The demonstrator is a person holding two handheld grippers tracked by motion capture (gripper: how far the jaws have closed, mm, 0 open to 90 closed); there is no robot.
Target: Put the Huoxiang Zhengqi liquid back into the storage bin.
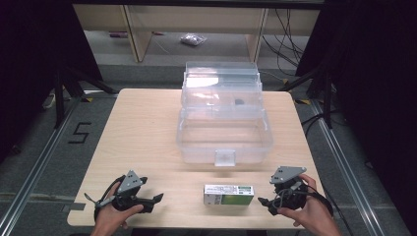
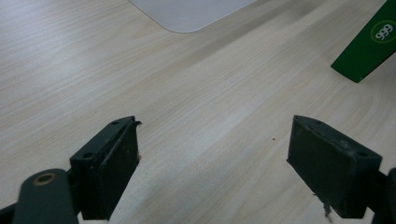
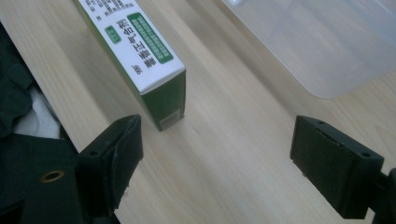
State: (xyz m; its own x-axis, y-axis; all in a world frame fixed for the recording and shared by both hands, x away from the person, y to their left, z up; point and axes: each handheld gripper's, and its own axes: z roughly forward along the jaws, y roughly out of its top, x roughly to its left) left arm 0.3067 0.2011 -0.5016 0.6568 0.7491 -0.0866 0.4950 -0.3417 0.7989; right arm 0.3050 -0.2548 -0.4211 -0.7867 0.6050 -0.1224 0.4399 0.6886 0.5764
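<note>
A white and green carton (image 1: 228, 194) lies flat near the table's front edge, between my two grippers. Behind it stands a clear plastic storage box (image 1: 223, 133) with its lid tipped back. My left gripper (image 1: 156, 200) rests at the front left, open and empty, pointing right toward the carton, whose green corner (image 2: 369, 44) shows far off. My right gripper (image 1: 264, 205) sits at the front right, open, pointing left; the carton's end (image 3: 170, 105) lies just ahead of its left jaw, not between the jaws. The box's base corner (image 3: 322, 42) is beyond.
The pale wooden table (image 1: 142, 132) has bare room at its left half. A small dark item (image 1: 239, 102) lies in the box's upper tray. Black stands (image 1: 64, 86) flank the table; a shelf unit and cables are behind it on the floor.
</note>
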